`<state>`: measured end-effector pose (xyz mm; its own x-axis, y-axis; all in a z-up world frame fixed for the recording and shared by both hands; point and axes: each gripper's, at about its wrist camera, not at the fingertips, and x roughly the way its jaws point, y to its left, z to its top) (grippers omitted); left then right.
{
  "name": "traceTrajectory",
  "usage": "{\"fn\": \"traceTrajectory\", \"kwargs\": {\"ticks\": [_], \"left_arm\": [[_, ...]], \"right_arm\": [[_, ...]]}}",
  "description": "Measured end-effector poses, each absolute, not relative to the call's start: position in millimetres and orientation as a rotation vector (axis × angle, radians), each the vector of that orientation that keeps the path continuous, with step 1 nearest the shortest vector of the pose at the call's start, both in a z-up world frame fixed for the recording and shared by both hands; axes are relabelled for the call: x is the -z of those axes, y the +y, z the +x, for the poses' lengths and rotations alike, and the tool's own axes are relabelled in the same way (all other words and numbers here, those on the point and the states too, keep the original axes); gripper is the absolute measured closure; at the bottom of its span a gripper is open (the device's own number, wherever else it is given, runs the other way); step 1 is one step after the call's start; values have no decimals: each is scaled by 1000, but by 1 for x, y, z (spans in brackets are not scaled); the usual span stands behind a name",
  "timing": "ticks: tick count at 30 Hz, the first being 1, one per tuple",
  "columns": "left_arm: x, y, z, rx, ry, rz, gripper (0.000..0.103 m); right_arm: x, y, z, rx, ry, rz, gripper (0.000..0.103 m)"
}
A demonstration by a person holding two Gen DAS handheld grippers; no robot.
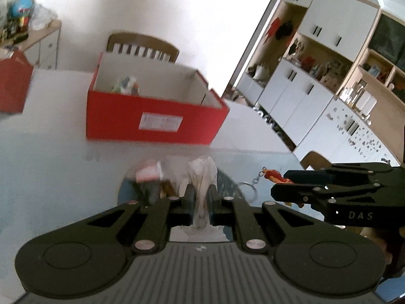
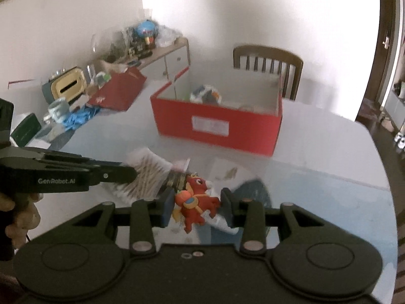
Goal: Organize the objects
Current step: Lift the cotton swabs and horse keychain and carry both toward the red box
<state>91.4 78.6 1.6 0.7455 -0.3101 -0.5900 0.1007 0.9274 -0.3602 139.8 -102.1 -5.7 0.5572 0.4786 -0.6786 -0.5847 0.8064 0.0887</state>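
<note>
My left gripper (image 1: pixel 201 192) is shut on a clear plastic bag of cotton swabs (image 1: pixel 202 174), held above the table. From the right wrist view the same bag (image 2: pixel 149 174) hangs from the left gripper (image 2: pixel 130 172). A red cartoon keychain figure (image 2: pixel 196 198) sits pinched between the pads of my right gripper (image 2: pixel 197 198). Its ring and chain (image 1: pixel 249 186) dangle beside the right gripper (image 1: pixel 278 182). An open red cardboard box (image 1: pixel 157 119) (image 2: pixel 217 129) stands farther back on the white table (image 2: pixel 316 152), with a few wrapped items inside.
Small loose items (image 1: pixel 149 177) lie on the table below the grippers. A red box lid (image 2: pixel 119 91), a tissue box (image 2: pixel 67 83), a mug and blue gloves (image 2: pixel 78 119) crowd the left side. A wooden chair (image 2: pixel 268 58) stands behind the box; white cabinets (image 1: pixel 316 88) line the right.
</note>
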Motion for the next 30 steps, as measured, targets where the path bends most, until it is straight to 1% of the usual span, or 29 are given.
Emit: {"fn": "traceTrajectory", "kwargs": {"ticks": [8,20,25,30], "left_arm": [[-28,81,132,227,631,-247,93],[-70,92,208,213,550,-143,93],[-81,95,241,205,522,-79,93],[-79,103,280,194,538,-73,93]], "right_arm": [[-17,-91,179,-613,670,-174,65],[-44,-65,250,-581,597,-205,65],[-45,-51,279,-558,582,-249,65],[-39,-36,303,-532,583,-289,65]]}}
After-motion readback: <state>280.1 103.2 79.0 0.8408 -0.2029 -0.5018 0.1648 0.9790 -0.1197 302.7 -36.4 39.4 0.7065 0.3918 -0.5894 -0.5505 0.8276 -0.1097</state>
